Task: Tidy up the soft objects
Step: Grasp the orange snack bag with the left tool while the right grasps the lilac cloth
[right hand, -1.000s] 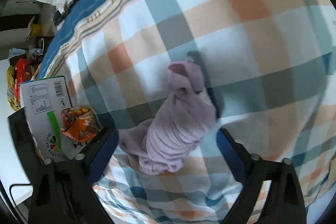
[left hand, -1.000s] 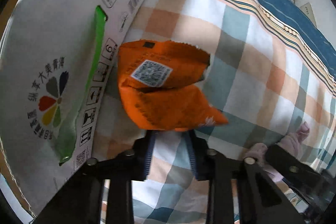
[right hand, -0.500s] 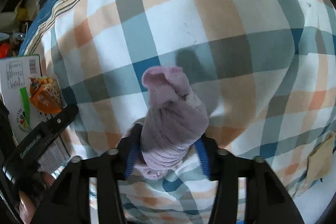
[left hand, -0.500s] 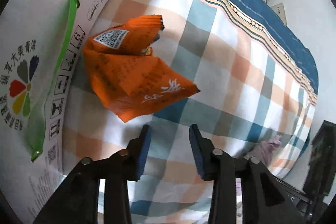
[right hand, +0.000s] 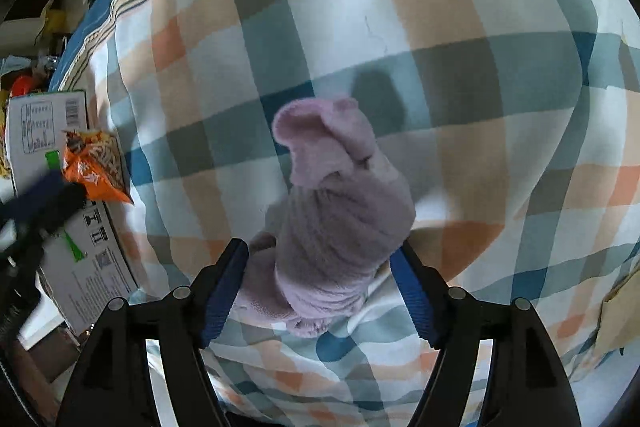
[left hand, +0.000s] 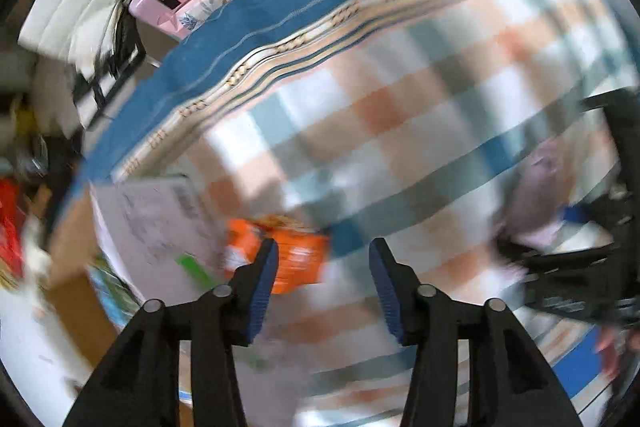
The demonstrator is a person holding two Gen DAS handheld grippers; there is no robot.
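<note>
Lilac and fuzzy, the soft cloth (right hand: 340,211) sits bunched up between the two blue-padded fingers of your right tool (right hand: 320,287). The fingers stand apart on both sides of the bundle; the right pad is at the edge of the cloth, and whether the left pad touches it you cannot tell from this view. The cloth rests on the checked blanket (right hand: 460,27) of white, orange and teal squares, with one end raised up and folded over.

Your left tool (left hand: 322,269) has its fingers spread, and nothing is between them. Its picture is blurred. Beyond its left finger lies the orange snack bag (left hand: 296,259), on the blanket and just beside the white cardboard box (left hand: 156,223) with the green mark. In the right wrist view the same bag (right hand: 96,167) lies against the edge of the box (right hand: 40,123), well apart from the lilac cloth. A blue border (left hand: 280,7) runs along the far edge of the blanket.
</note>
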